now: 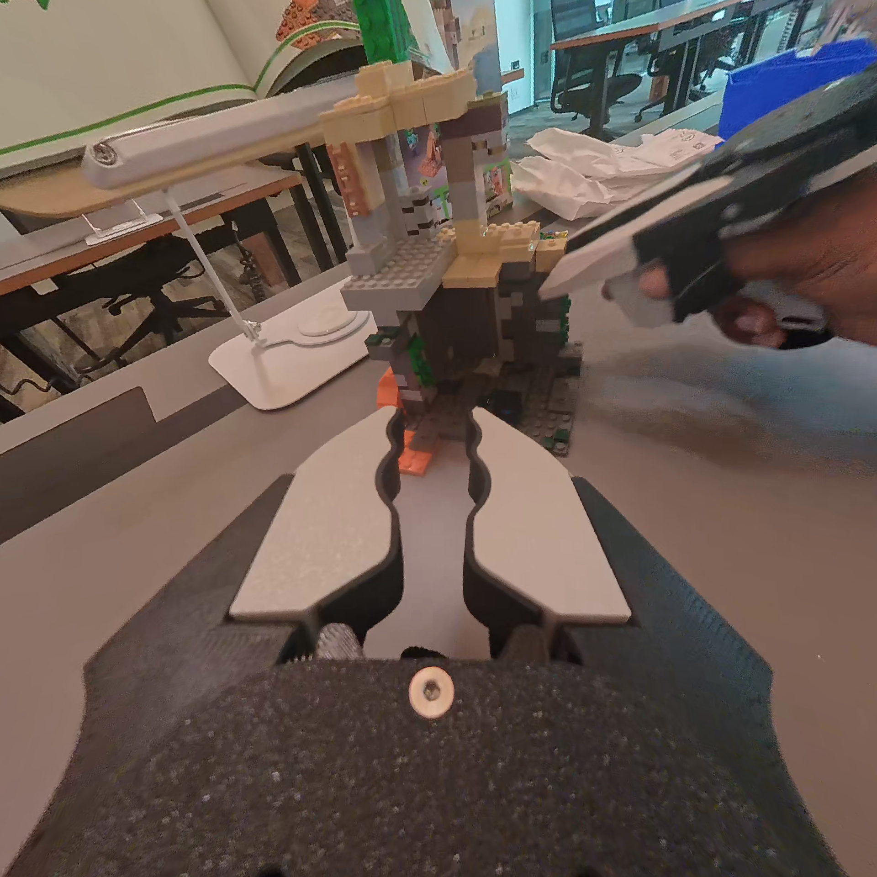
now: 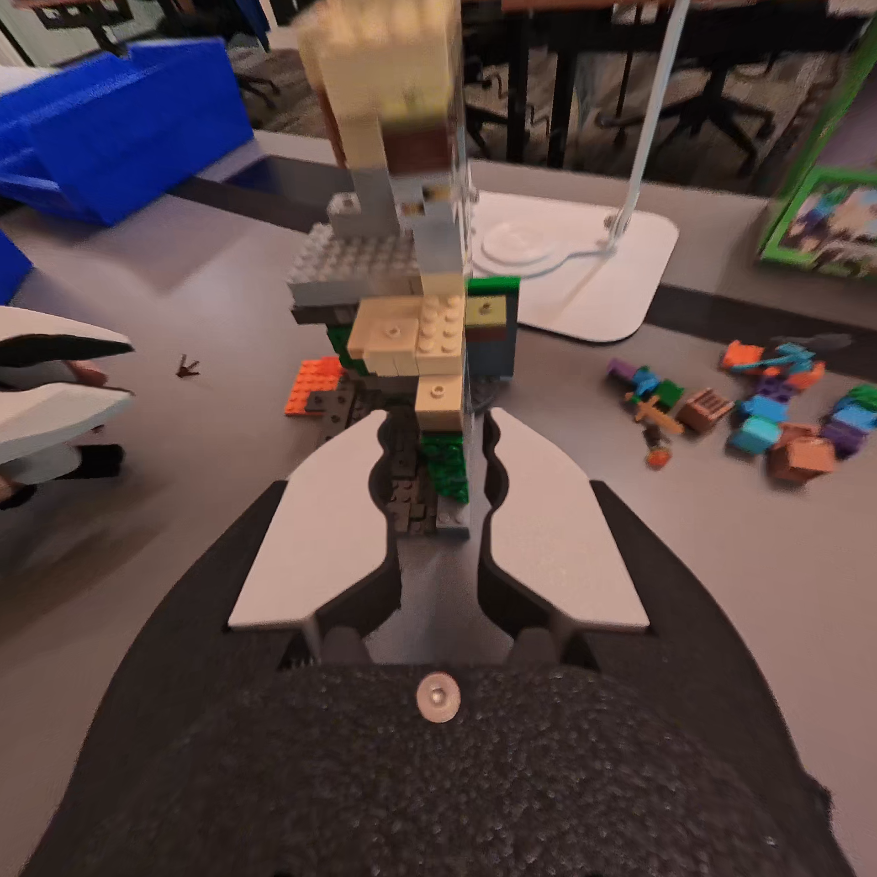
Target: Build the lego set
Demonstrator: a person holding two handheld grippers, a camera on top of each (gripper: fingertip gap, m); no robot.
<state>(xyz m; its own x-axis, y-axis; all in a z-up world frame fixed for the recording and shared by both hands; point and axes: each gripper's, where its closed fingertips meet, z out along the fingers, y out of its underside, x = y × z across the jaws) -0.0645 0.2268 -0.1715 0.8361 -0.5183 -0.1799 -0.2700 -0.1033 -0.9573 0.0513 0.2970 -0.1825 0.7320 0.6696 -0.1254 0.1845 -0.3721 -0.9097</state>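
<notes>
A tall lego build (image 1: 455, 284) of tan, grey, dark and green bricks stands on a dark baseplate with an orange plate (image 1: 413, 455) at its foot. My left gripper (image 1: 435, 417) is open and empty, low over the table, its tips just short of the build's base. My right gripper (image 1: 550, 284), held by a hand, points its tip at the tan ledge on the build's right side. In the right wrist view the right gripper (image 2: 436, 417) is open above the build (image 2: 408, 332), and the left gripper (image 2: 61, 379) shows at the left edge.
A white desk lamp (image 1: 213, 152) with a flat base (image 2: 569, 265) stands behind the build. Loose figures and bricks (image 2: 759, 417) lie to the right, with a green lego box (image 2: 825, 223) beyond. A blue bin (image 2: 118, 142), white paper bags (image 1: 607, 171) and an open booklet (image 1: 118, 61) surround them.
</notes>
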